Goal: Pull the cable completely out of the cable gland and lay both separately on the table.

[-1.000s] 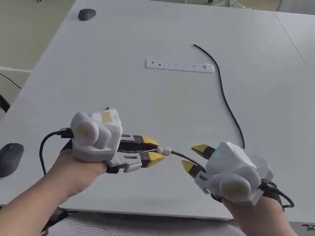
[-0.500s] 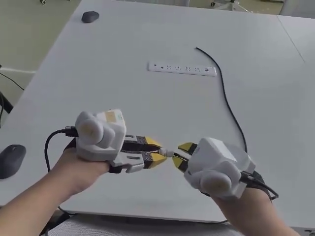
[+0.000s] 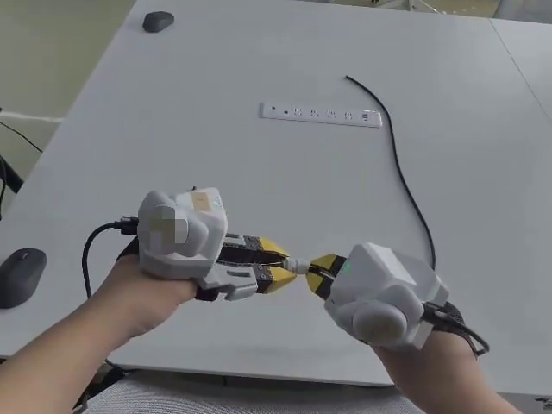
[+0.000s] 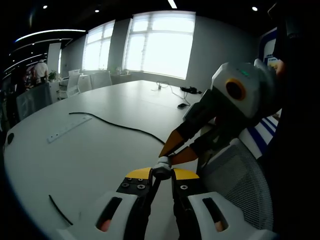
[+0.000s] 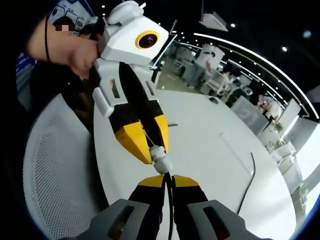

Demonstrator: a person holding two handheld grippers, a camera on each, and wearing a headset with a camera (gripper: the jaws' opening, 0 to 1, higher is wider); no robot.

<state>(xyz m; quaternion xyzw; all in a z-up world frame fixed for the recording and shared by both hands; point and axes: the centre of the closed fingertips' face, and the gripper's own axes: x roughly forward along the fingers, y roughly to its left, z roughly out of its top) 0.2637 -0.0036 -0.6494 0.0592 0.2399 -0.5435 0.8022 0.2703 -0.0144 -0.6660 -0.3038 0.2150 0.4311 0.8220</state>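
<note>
Over white table [image 3: 259, 172], pale cable gland [image 3: 298, 266] gripped by left tongs [image 3: 283, 264], black cable [image 5: 169, 196] by right tongs [image 3: 318, 272].

Left gripper [image 3: 283, 266]: a white shell is shown, black jaws, yellow tips.
Right gripper [image 3: 317, 271]: white is matched here, yellow tips again, and a green light is picked out on top.
Cable gland [image 4: 162, 167]: pale grey-white is seen between the yellow tips.
Cable [image 3: 401, 172]: black along its whole run.
Table [image 3: 216, 155]: plain pale grey.
Power strip [image 3: 321, 115]: white.
Near mouse [image 3: 21, 276]: dark grey.
Far mouse [image 3: 158, 21]: dark grey too.
Chair seat [image 5: 55, 165]: light grey, a fine mesh pattern is seen.
</note>
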